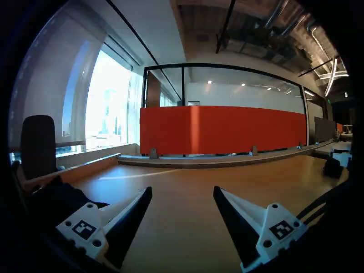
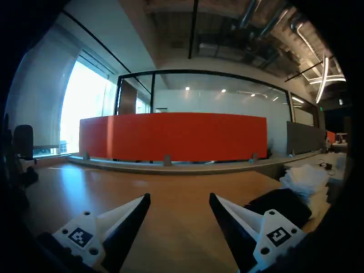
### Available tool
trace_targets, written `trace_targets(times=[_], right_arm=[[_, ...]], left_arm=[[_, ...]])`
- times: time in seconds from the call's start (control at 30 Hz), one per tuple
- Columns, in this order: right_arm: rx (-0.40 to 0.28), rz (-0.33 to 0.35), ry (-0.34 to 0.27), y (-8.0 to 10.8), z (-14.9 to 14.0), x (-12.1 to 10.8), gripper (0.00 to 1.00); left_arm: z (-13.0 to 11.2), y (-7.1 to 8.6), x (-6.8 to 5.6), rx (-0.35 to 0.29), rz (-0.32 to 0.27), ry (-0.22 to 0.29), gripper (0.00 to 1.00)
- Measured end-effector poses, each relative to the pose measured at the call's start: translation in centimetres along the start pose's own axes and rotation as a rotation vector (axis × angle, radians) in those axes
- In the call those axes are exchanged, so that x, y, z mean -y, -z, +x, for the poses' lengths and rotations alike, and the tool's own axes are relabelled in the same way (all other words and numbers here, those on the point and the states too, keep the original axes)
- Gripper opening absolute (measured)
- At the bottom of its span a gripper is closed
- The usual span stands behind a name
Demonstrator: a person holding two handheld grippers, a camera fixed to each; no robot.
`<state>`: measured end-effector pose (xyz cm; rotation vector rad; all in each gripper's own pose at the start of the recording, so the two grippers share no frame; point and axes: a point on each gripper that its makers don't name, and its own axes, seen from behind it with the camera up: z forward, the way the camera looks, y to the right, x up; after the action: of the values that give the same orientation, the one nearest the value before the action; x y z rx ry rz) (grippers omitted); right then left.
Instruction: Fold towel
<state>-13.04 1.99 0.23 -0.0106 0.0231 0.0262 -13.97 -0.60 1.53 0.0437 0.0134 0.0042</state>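
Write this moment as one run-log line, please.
phase: before grasp | left gripper: open, empty | right gripper: open, empty | white towels: stacked at right, untouched

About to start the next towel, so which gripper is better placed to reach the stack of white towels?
Right, most likely. The stack of white towels lies close to the right gripper, off its right finger, and its jaws are open. The left gripper, open too, faces the table.

Orange desk divider: one
Wooden tabletop: one
White towel stack: one
Black chair back: one
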Motion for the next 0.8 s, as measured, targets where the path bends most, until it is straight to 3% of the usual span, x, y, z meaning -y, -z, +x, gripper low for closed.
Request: trace_targets(times=[0.8], right_arm=[[0.002,-0.001,-0.002,0.26,-0.14,0.01,1.00]], left_arm=[[0.02,0.01,0.01,0.000,0.000,0.000,1.00]])
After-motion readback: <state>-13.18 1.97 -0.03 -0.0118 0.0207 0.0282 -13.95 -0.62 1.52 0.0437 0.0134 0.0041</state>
